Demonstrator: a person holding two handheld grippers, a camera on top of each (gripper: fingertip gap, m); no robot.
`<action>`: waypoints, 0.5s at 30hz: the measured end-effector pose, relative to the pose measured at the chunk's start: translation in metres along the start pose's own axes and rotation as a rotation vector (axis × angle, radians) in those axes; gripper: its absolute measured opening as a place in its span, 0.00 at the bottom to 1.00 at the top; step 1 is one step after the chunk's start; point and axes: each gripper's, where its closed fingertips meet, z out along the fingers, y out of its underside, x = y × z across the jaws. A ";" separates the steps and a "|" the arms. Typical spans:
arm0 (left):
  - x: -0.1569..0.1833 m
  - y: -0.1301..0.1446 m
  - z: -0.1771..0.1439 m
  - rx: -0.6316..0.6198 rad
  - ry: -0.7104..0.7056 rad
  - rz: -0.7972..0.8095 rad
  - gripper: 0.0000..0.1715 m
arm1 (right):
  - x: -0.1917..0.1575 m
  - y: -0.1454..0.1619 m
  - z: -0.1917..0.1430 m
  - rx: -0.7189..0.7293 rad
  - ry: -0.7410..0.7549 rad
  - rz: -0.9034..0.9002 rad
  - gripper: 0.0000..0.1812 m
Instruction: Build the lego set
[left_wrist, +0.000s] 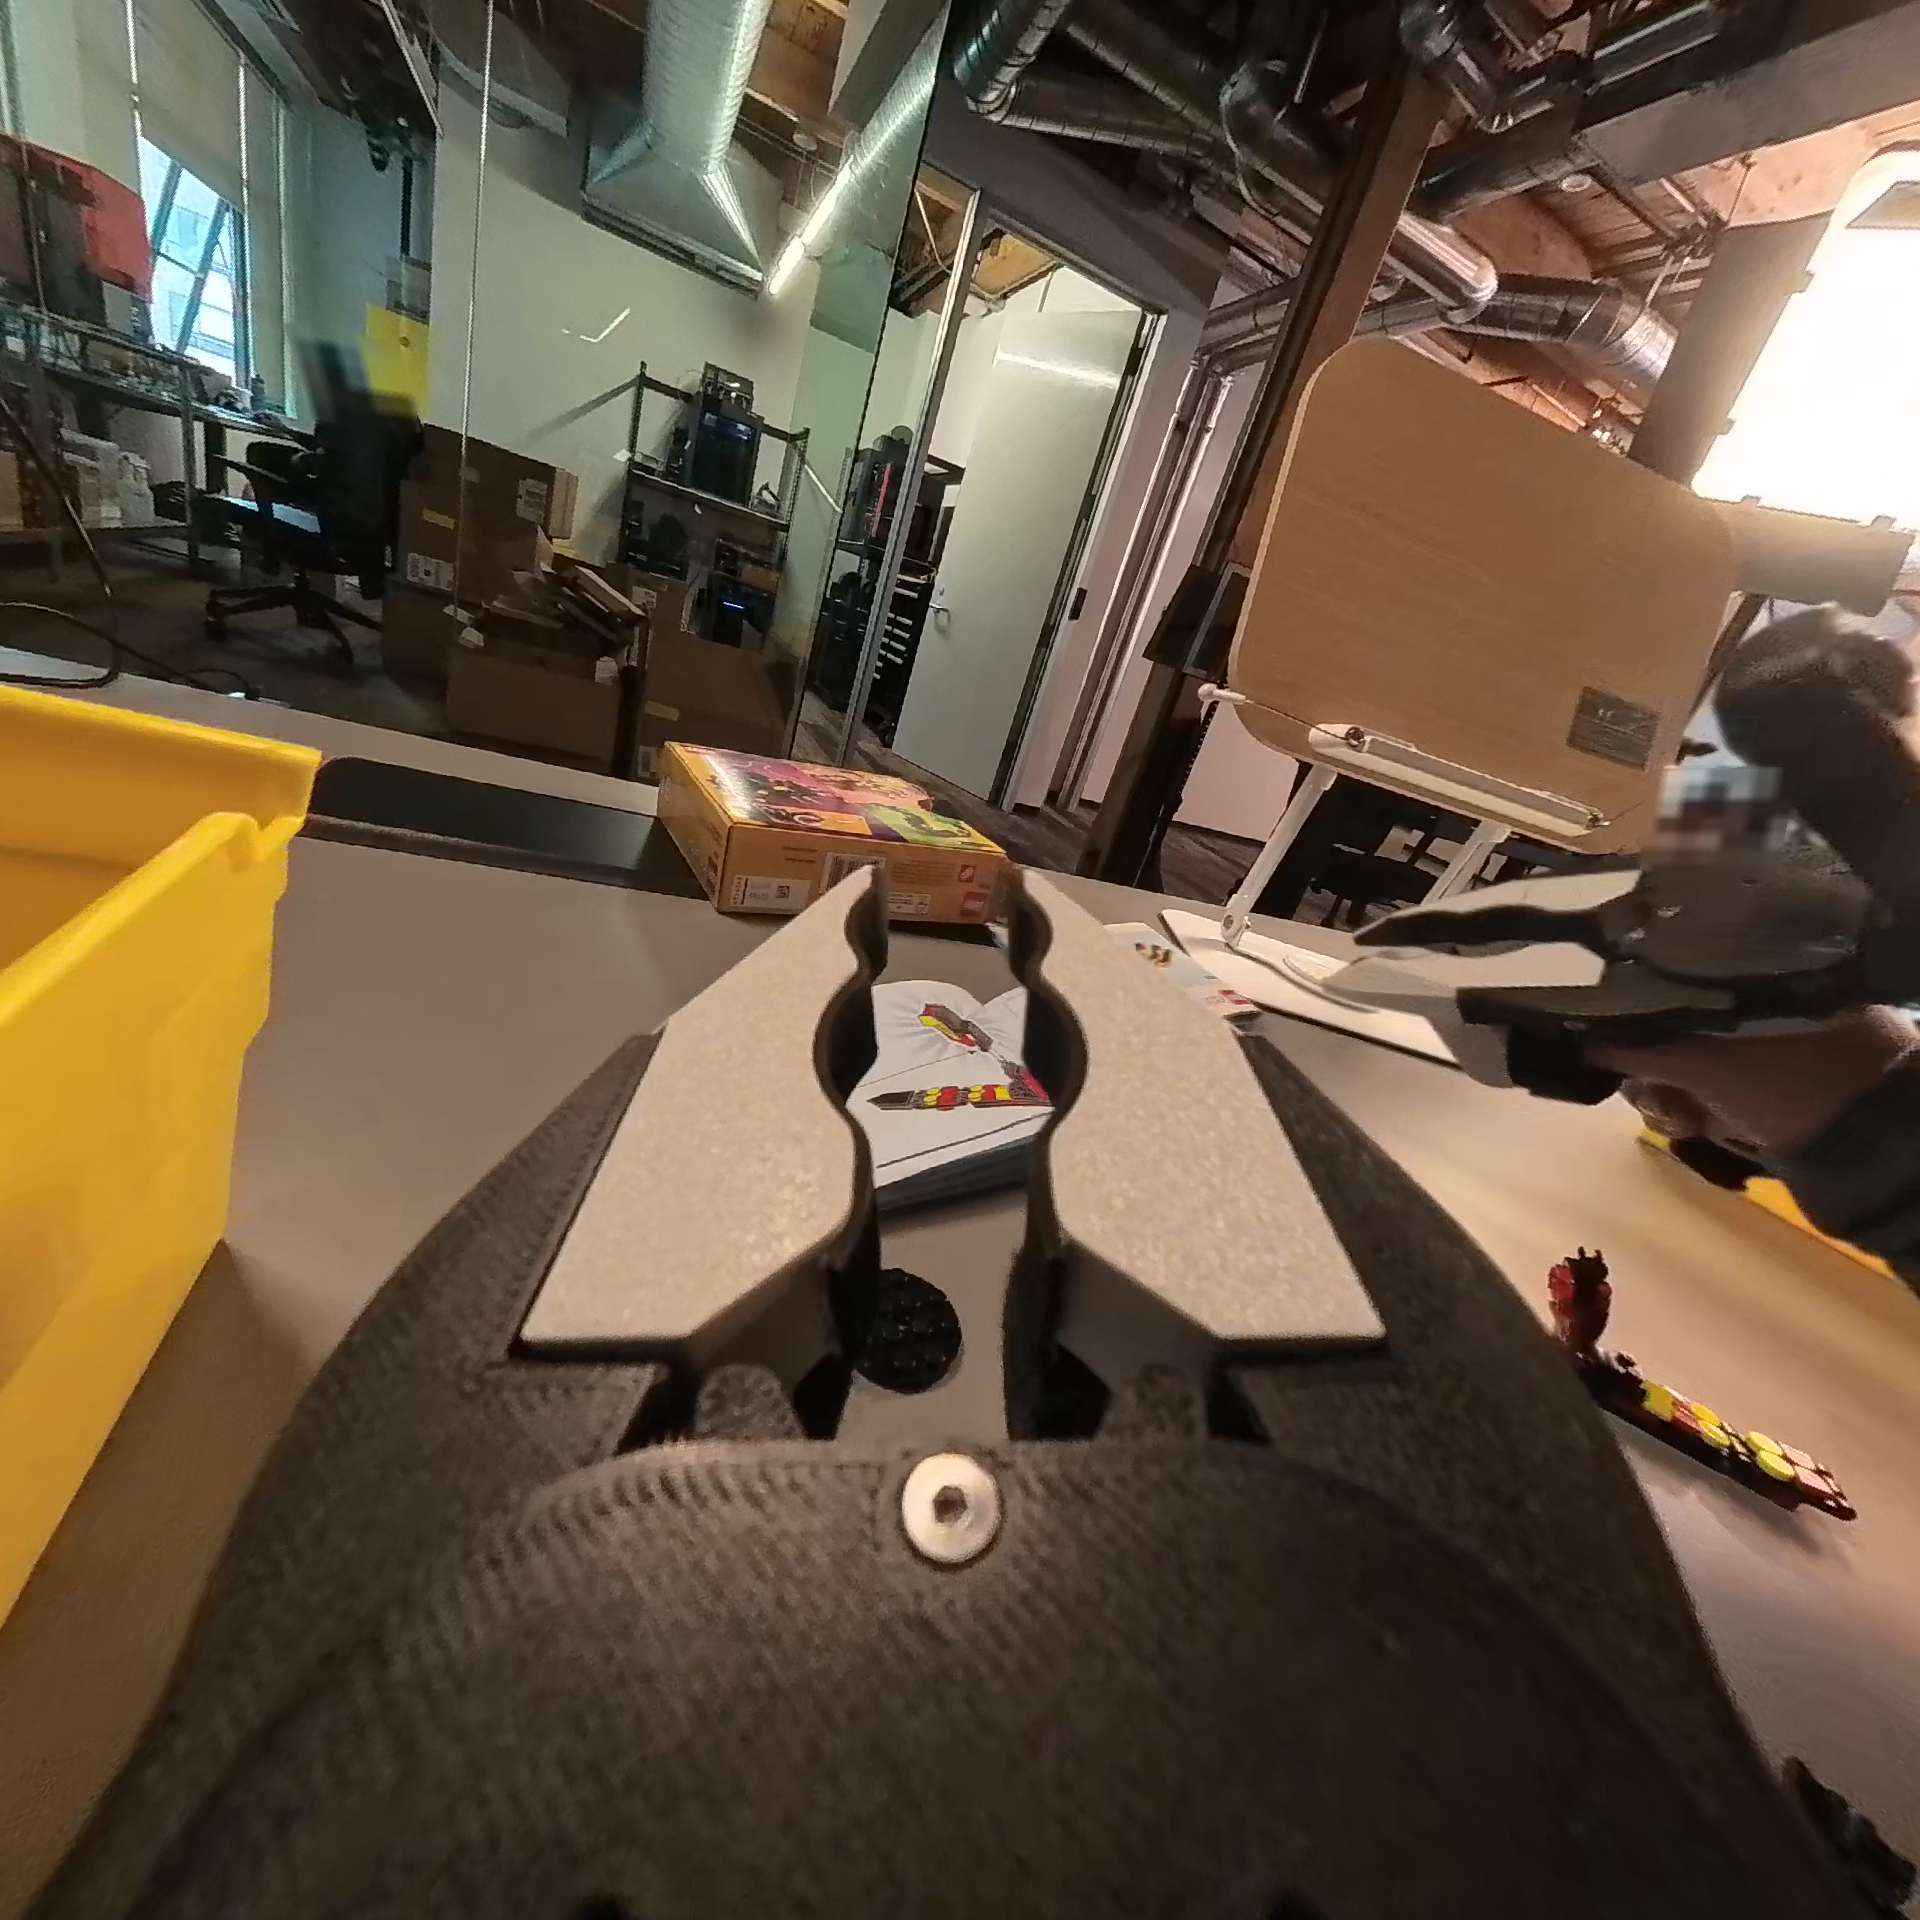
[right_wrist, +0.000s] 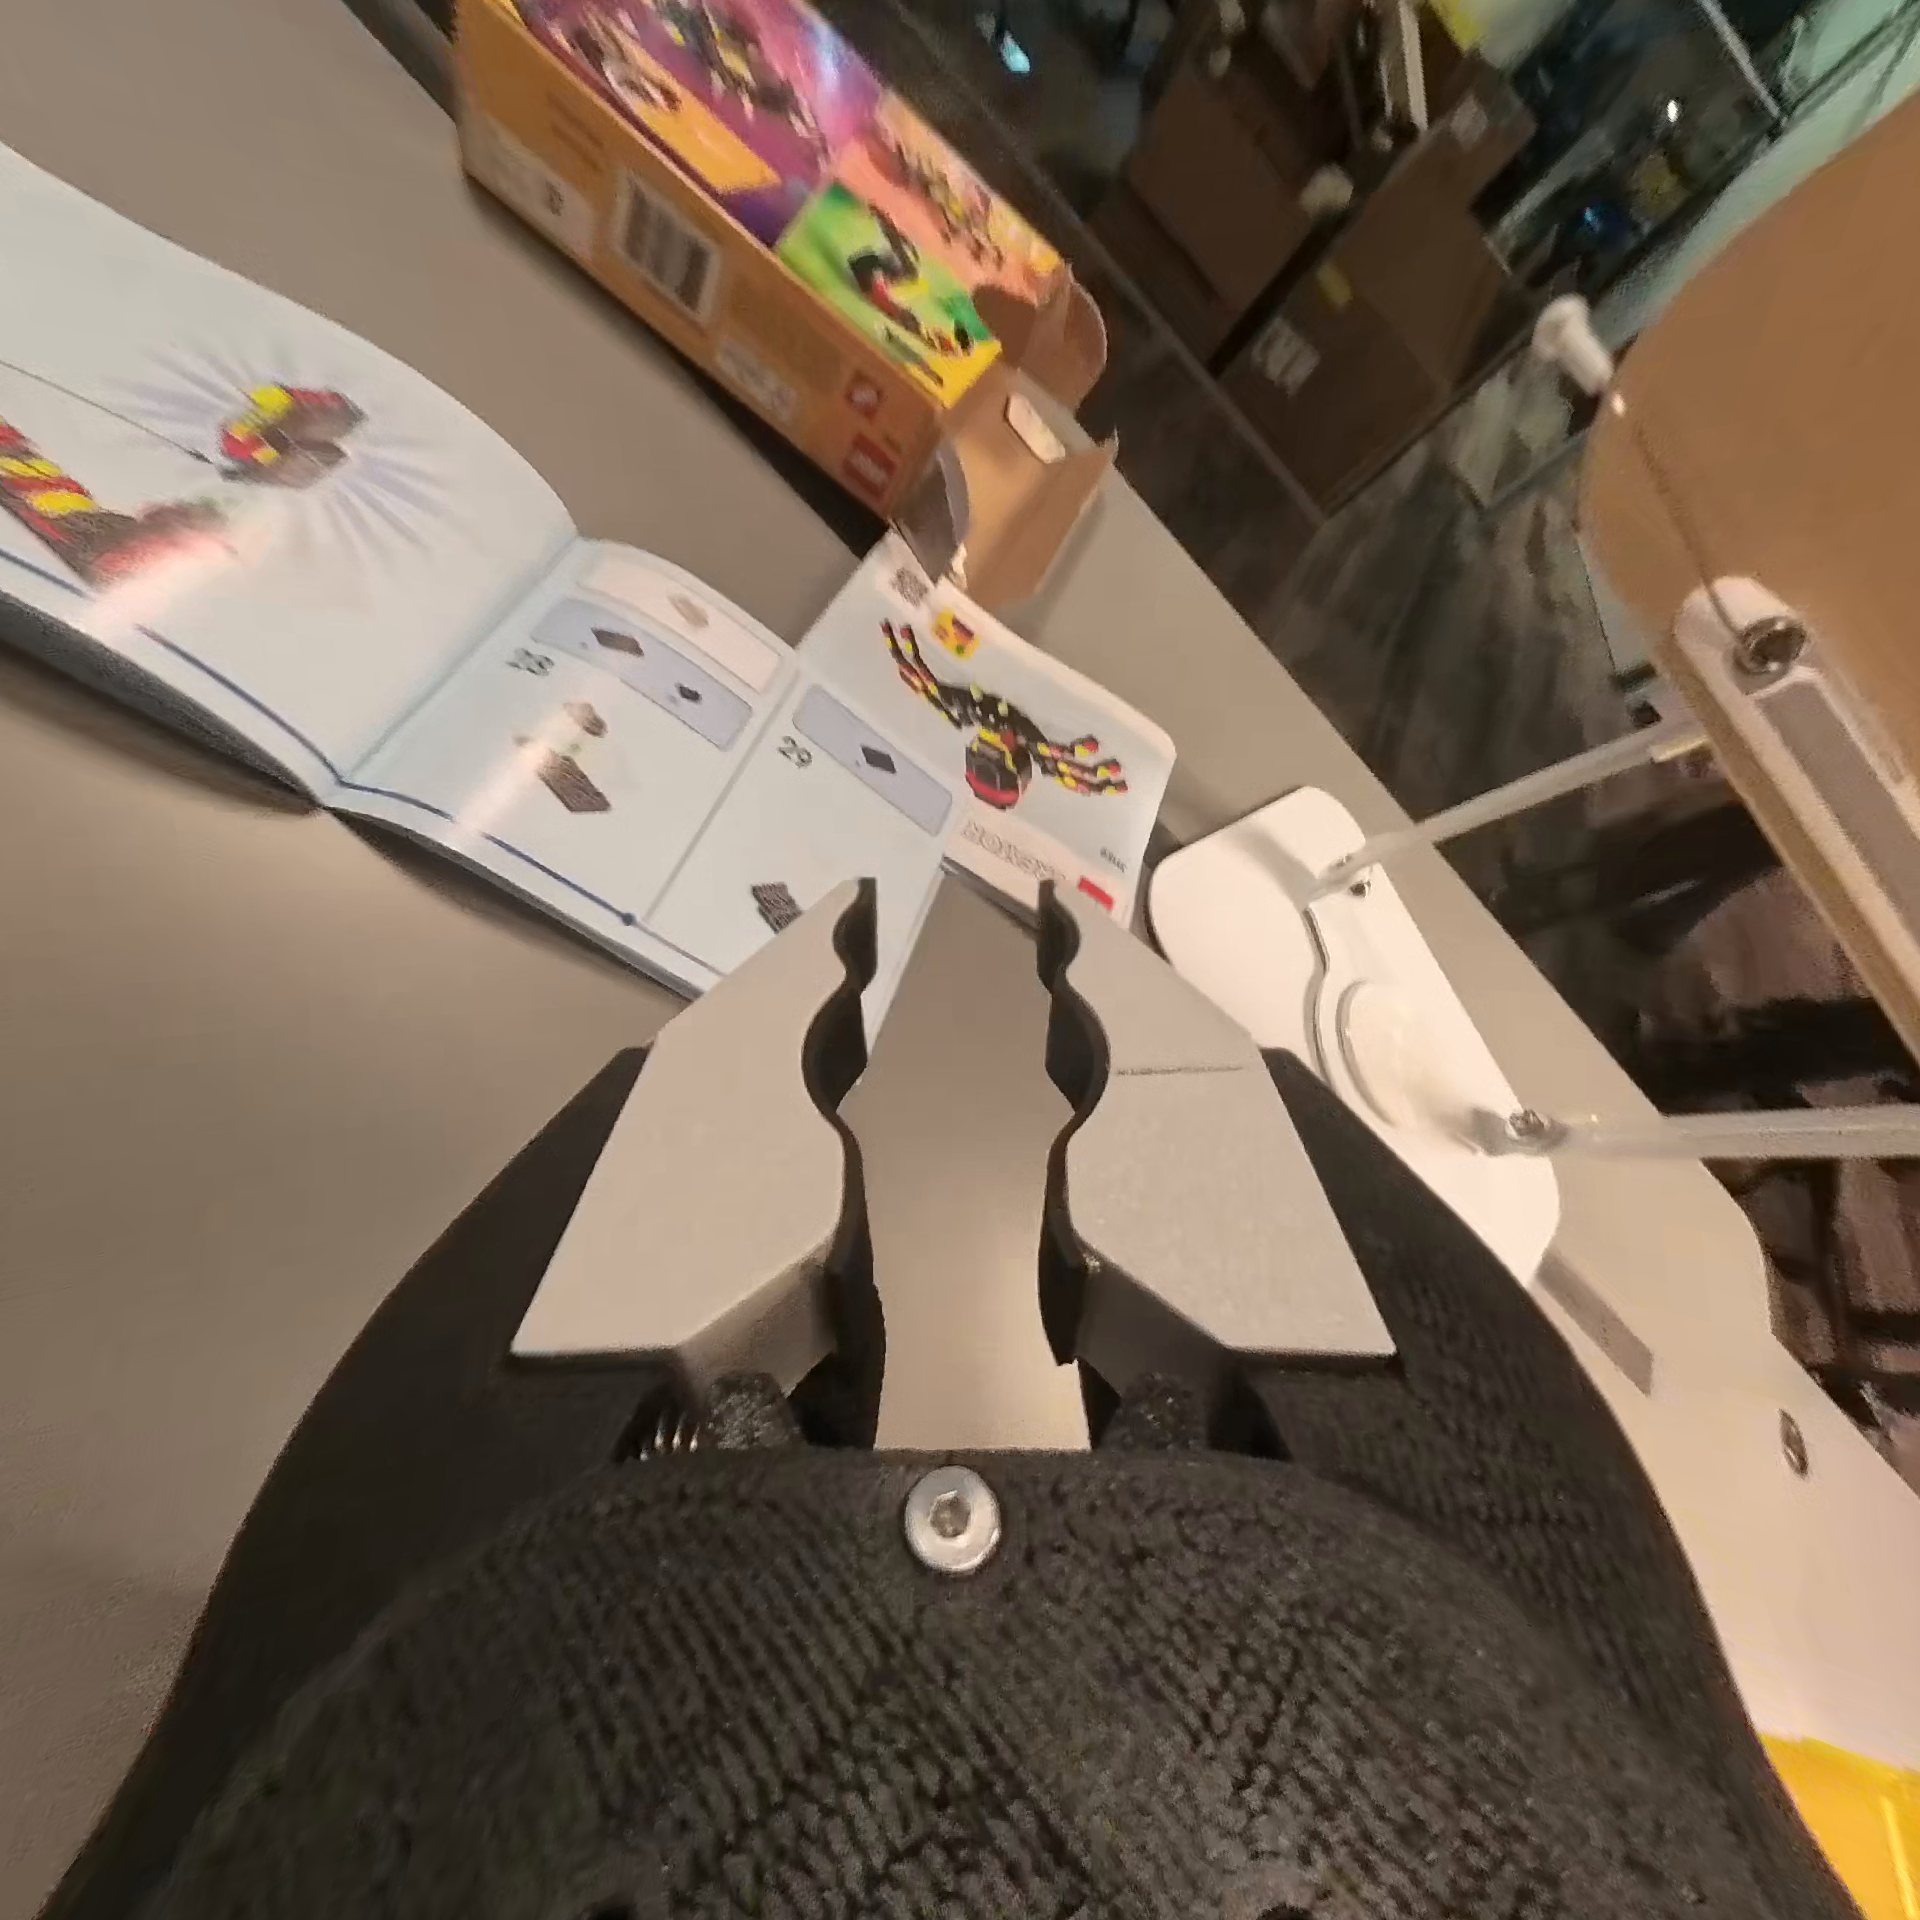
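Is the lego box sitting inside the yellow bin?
No, the lego box lies flat on the grey table, well to the right of the yellow bin, in the left wrist view.

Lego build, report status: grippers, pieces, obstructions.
Left gripper open, empty; right gripper open, empty. Red-black-yellow lego strip assembly lies untouched on grey table. Open white instruction booklet ahead; nothing blocking.

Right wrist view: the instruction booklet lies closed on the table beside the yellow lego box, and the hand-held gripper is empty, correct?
Not quite. The instruction booklet lies open, its pages spread flat, as the right wrist view shows. The rest holds: it rests on the table beside the yellow lego box, and the right hand-held gripper is empty.
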 end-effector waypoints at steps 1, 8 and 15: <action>0.000 0.000 0.000 -0.001 0.003 -0.003 0.13 | -0.002 -0.005 -0.004 0.026 -0.009 0.001 0.16; 0.003 0.002 0.001 -0.013 0.031 -0.023 0.14 | -0.017 -0.032 -0.041 0.317 -0.019 -0.058 0.17; 0.006 0.004 0.001 -0.023 0.055 -0.037 0.16 | 0.017 0.009 -0.078 0.571 0.228 -0.073 0.15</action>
